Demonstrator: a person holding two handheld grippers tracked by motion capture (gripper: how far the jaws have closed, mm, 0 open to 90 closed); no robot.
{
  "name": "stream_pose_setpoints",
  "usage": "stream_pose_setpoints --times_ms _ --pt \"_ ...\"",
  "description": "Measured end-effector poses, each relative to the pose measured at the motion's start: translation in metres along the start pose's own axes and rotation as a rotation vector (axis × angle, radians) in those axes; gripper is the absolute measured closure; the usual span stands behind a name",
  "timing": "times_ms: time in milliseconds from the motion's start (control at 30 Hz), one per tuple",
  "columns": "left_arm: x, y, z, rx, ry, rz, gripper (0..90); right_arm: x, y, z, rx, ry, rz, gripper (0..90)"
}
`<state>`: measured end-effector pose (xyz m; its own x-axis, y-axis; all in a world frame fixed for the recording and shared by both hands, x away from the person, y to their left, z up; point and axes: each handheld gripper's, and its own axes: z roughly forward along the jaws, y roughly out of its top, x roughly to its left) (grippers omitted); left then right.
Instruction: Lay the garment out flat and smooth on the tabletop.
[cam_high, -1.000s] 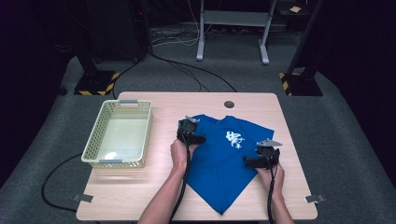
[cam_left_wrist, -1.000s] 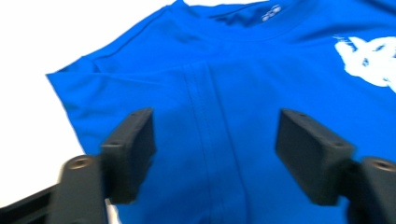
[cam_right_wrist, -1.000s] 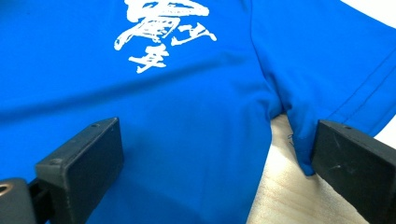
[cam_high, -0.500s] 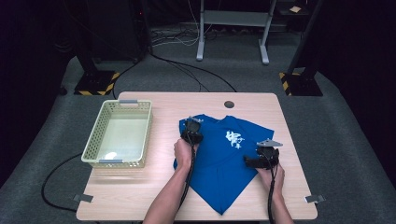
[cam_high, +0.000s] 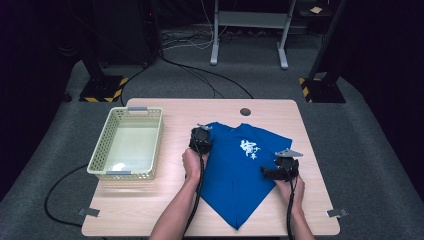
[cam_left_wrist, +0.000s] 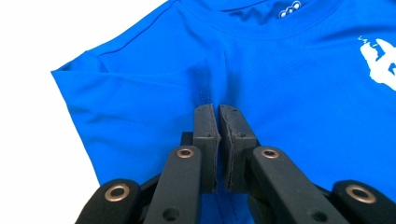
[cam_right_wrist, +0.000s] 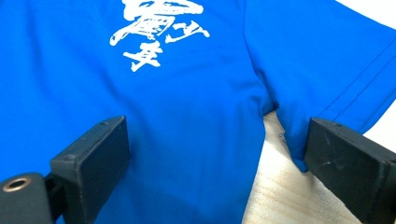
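blue t-shirt (cam_high: 240, 170): one | tools: two | basket (cam_high: 127, 145): one, seemingly empty

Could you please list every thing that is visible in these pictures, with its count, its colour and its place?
T-shirt: one, blue with a white print, spread flat on the right half of the table.
Basket: one, pale yellow-green, on the left part of the table, nothing in it.
Table: one, light wood, with a round dark hole near its far edge.
Stands: dark bases with yellow-black stripes on the grey floor beyond the table; a grey metal frame behind them.
Cables: several, black, on the floor.
Left gripper: one, black, jaws have just been closing and pinch a fold of shirt near the left sleeve.
Right gripper: one, black, jaws wide apart over the right sleeve's underarm.
Forearms: two, from the near edge.
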<state>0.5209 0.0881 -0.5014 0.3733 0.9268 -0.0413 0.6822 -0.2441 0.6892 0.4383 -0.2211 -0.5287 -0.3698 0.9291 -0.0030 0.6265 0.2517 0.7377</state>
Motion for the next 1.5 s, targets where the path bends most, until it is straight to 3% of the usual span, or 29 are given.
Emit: stream_pose_setpoints --times_ms 133,333,933,1267,1500 --pt "0.007 0.001 -0.005 -0.016 -0.006 -0.02 86.4 0.0 0.0 0.0 0.0 0.0 0.001 6.5" --pt "0.013 0.003 -0.015 -0.03 0.001 -0.015 87.1 0.0 0.0 0.0 0.0 -0.001 0.002 6.6" --pt "0.043 0.002 -0.035 -0.057 -0.002 -0.082 87.1 0.0 0.0 0.0 0.001 -0.001 0.003 6.6" --pt "0.056 -0.004 -0.04 -0.056 0.017 -0.103 87.2 0.0 0.0 0.0 0.001 -0.001 0.002 6.6" --pt "0.075 -0.008 -0.046 -0.053 0.036 -0.133 87.2 0.0 0.0 0.0 -0.001 -0.001 0.003 6.8"
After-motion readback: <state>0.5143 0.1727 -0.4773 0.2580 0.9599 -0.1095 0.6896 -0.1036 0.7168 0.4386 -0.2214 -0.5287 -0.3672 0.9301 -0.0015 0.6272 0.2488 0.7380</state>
